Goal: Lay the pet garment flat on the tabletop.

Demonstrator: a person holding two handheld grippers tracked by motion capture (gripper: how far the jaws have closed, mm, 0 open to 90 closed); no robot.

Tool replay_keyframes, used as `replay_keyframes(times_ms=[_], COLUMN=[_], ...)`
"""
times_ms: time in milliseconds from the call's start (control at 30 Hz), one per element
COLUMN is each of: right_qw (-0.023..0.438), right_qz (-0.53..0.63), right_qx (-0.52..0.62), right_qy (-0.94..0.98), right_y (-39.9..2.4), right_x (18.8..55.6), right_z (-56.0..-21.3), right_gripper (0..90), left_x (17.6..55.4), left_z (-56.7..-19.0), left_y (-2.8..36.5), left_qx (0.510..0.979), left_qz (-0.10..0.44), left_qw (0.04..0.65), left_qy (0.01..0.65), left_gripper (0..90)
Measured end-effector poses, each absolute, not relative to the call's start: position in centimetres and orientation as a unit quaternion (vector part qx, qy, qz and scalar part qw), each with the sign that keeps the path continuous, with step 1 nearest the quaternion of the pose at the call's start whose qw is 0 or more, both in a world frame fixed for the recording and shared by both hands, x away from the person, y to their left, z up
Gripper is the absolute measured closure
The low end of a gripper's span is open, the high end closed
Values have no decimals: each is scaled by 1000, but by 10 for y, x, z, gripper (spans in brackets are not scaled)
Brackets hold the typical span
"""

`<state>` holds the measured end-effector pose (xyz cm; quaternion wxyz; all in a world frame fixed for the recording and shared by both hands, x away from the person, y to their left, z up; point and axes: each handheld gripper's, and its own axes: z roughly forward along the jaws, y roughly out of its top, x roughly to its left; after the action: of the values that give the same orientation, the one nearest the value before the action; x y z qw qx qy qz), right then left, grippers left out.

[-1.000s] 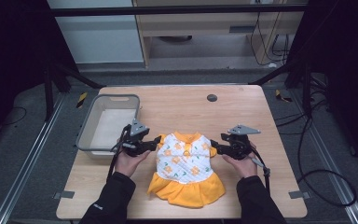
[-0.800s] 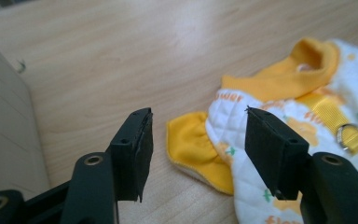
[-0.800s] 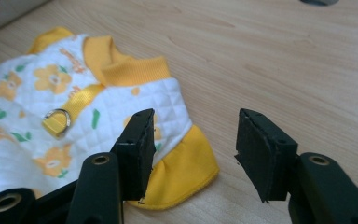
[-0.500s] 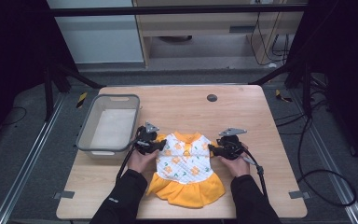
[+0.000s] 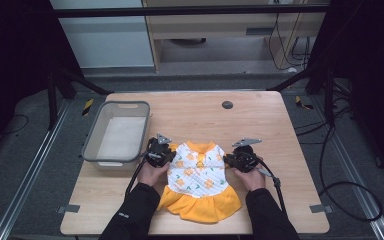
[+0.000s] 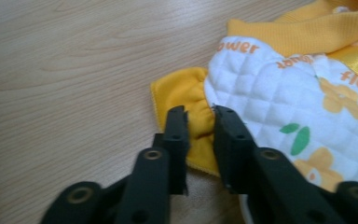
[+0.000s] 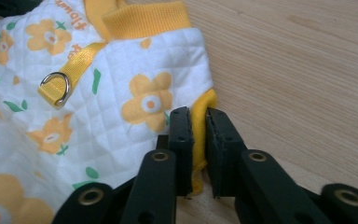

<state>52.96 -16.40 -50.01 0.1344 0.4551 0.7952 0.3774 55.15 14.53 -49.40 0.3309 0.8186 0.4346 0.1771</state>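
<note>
We find a small quilted pet dress (image 5: pixel 198 180) lying flat on the wooden desk (image 5: pixel 260 125), near its front edge, collar toward the far side and orange skirt toward the person. Its long axis runs from collar to hem, straight between the two hands. A grey plastic bin (image 5: pixel 117 135) stands just beside it on the left.

The left gripper (image 5: pixel 161 154) sits at the dress's left shoulder and the right gripper (image 5: pixel 237 160) at its right shoulder — each about equally near its own side. In the left gripper view the jaws are closed on the orange sleeve cuff (image 6: pixel 186 105), the fabric bunched between them. In the right gripper view the jaws pinch the opposite orange cuff (image 7: pixel 200 116) along the armhole edge.

We judge that the coming move, whether a lift or a fold, turns on this symmetric hold: the garment hangs between the grippers, across their line.

The high view gives the overall layout and the bin. The right gripper view adds a yellow strap with a metal D-ring (image 7: pixel 58 86); the left gripper view resolves printed lettering near the collar.
</note>
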Motion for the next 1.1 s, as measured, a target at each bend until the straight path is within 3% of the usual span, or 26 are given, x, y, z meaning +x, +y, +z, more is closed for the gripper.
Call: replay_keyframes(times_ms=[133, 367, 567, 700, 767, 800, 833, 867, 1100], right_qw=[138, 158, 184, 255, 269, 275, 275, 291, 278], right_qz=[375, 396, 439, 459, 455, 446, 446, 435, 444], right_qx=[453, 442, 423, 419, 423, 428, 428, 426, 421], right_qy=[797, 789, 771, 741, 736, 737, 737, 738, 740], right_y=[-161, -161, -159, -155, -155, -154, -154, -154, -160], right_x=[529, 526, 527, 537, 543, 547, 547, 550, 533], right_z=[-498, -487, -460, -440, -436, -435, -435, -433, -426], right_gripper=[848, 852, 852, 841, 774, 720, 720, 652, 600], left_x=[551, 549, 543, 549, 553, 554, 554, 553, 532], left_z=[-493, -488, -452, -426, -422, -422, -422, -419, -412], left_y=[143, 147, 150, 149, 147, 147, 147, 149, 163], left_qx=[822, 816, 802, 779, 771, 770, 770, 768, 770], left_qz=[177, 179, 214, 250, 270, 275, 275, 272, 264], left_qw=[326, 339, 378, 399, 393, 390, 390, 396, 414], left_qy=[431, 433, 410, 415, 421, 424, 424, 424, 408], left_gripper=[862, 876, 877, 868, 790, 686, 666, 651, 570])
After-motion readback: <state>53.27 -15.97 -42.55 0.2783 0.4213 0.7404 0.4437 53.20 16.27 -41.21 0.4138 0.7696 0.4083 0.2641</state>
